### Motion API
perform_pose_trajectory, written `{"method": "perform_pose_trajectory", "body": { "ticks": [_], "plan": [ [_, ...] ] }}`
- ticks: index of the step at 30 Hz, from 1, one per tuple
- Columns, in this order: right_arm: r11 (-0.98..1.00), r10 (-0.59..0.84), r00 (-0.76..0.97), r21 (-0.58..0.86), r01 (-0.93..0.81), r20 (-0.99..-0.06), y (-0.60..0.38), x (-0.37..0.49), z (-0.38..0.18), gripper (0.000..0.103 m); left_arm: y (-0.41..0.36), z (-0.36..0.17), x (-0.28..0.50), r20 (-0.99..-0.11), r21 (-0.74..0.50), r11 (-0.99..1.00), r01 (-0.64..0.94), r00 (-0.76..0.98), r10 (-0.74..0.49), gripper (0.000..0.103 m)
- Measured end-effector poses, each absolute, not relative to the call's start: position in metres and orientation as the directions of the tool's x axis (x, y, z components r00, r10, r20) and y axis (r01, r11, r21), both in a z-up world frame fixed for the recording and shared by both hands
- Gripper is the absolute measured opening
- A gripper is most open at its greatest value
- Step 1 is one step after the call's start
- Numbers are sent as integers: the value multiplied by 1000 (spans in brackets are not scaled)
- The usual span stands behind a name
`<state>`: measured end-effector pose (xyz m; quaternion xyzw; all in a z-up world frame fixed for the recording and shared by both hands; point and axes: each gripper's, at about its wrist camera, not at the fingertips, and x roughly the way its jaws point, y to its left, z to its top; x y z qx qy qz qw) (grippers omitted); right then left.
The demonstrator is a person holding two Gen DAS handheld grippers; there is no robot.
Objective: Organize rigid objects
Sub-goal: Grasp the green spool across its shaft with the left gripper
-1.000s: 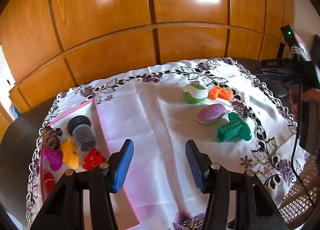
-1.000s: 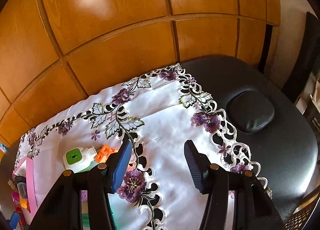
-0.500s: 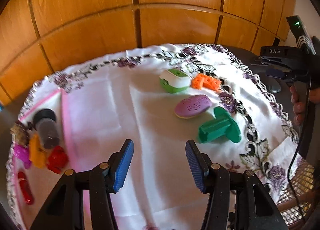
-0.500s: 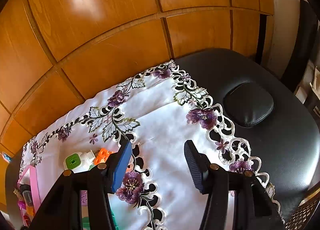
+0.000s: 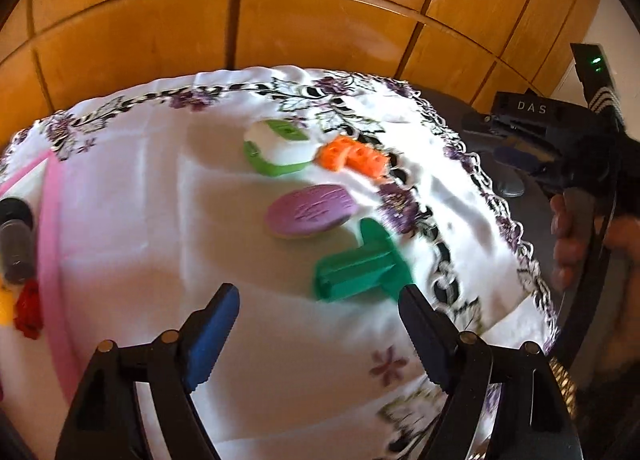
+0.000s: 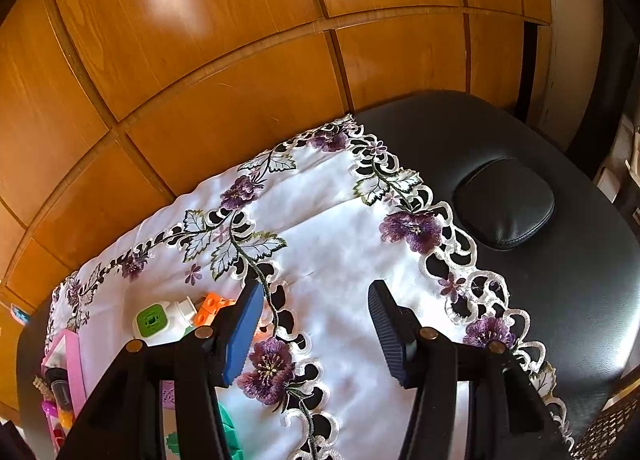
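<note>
The left gripper (image 5: 318, 314), empty, is being opened wider than before, just beside the green piece (image 5: 360, 264), likely for pickup.

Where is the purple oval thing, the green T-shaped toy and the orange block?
purple oval thing (image 5: 310, 211), left wrist view, middle of its ridged top.
green T-shaped toy (image 5: 352, 270), left wrist view, on its long stem.
orange block (image 5: 354, 155), left wrist view, on its studded top.

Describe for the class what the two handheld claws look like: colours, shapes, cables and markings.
Each claw, left claw and right claw, has black angular arms with brass-coloured pivot pins and two blue ribbed pads. Seen from the left, the right unit is black, lettered "DAS", with a green light and a black cable.
</note>
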<state>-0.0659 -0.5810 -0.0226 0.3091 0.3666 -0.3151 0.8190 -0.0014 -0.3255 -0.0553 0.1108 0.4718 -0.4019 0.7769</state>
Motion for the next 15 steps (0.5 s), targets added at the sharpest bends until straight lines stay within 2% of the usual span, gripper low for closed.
{"method": "perform_pose_trajectory", "body": {
  "ticks": [8,9,10,15],
  "plan": [
    [606,-277,545,296,738,-791,-581,-66,-21,56,-371,-76,-1,-848,-204,658,725,205,-489,84],
    [607,-276,547,298,737,-791,-581,-66,-22,56,-377,-82,0,-856,-191,660,727,205,-474,82],
    [607,-274,546,298,737,-792,-581,-66,-22,56,-379,-87,0,-866,-182,657,732,198,-460,68],
    [607,-259,544,304,735,-798,-583,-65,-25,56,-366,-85,-7,-839,-163,620,768,222,-496,62]
  ]
}}
